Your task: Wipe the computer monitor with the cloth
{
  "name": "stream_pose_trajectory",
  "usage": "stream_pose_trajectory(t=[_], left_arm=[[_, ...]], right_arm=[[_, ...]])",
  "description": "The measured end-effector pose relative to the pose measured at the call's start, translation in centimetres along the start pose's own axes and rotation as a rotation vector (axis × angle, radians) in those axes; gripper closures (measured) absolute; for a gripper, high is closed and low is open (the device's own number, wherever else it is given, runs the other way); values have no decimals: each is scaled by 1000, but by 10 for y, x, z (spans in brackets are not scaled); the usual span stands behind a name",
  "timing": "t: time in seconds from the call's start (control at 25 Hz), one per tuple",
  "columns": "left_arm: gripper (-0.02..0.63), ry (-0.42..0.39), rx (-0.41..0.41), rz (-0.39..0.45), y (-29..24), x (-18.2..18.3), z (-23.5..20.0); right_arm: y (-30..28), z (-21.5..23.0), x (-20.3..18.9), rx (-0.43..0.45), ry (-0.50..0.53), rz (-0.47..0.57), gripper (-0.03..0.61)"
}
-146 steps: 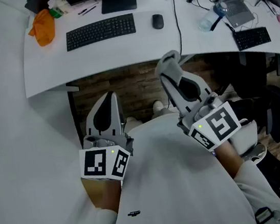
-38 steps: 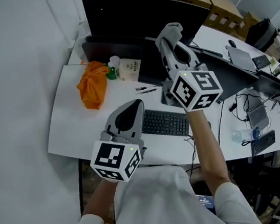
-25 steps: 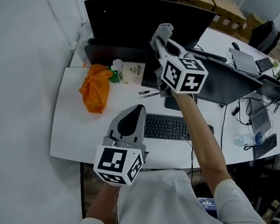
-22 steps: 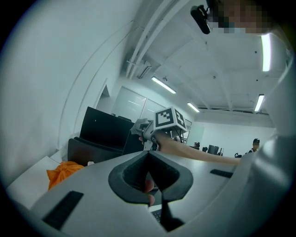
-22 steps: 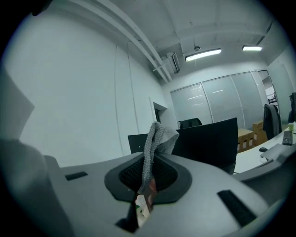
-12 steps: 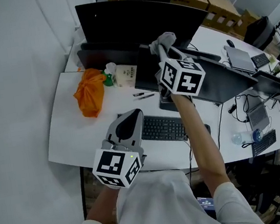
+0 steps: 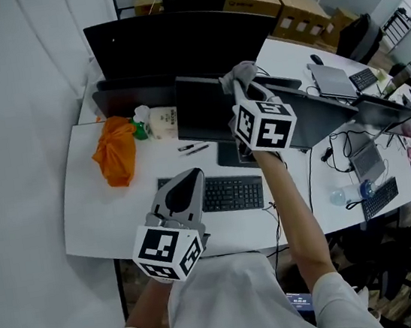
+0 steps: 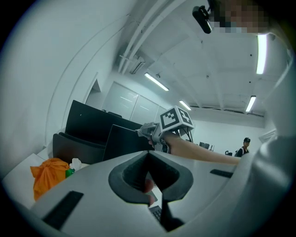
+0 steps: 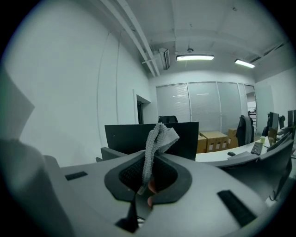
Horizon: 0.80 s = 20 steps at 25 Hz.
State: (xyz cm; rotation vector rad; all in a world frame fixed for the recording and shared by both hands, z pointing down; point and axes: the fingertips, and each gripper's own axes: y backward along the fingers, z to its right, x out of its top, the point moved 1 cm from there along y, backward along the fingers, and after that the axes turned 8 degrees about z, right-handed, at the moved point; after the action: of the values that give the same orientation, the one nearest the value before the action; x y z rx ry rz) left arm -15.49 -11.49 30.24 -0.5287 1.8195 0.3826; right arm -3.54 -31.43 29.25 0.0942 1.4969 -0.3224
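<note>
right tongs (image 7: 243, 84) clamped on grey cloth (image 7: 240, 72) | cloth at top-right corner of nearer monitor (image 7: 201, 108), screen spreads left and down | left tongs (image 7: 190, 177) closed, empty, farther off

Grey knit-textured cloth (image 7: 241, 72); black monitor (image 7: 202, 111); orange bag (image 7: 113, 151); white desk (image 7: 98, 212); black keyboard (image 7: 228, 192); brown boxes (image 7: 286, 8).

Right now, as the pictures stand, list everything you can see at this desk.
monitor: one, black, mid-desk
larger screen: one, black, behind it
keyboard: one, black, desk front
bundle: one, orange, desk's left
pens: two, dark, before the monitor
cardboard boxes: several, brown, far back
cloth: one, grey, pinched in the right tool
right tool: one, grey, shut on the cloth, raised by the monitor
left tool: one, grey, shut and empty, above the keyboard's left end
</note>
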Motion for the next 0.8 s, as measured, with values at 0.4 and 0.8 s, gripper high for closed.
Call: stream_pose_trajectory(t=[0.4,0.8], left_arm=[[600,0,-57,-2,-8,-3,21],[600,3,-72,-2,-9,-7,29]], right_arm=[[25,47,-4,-84,61,-58,554],[47,92,1,-153,29,-58,552]])
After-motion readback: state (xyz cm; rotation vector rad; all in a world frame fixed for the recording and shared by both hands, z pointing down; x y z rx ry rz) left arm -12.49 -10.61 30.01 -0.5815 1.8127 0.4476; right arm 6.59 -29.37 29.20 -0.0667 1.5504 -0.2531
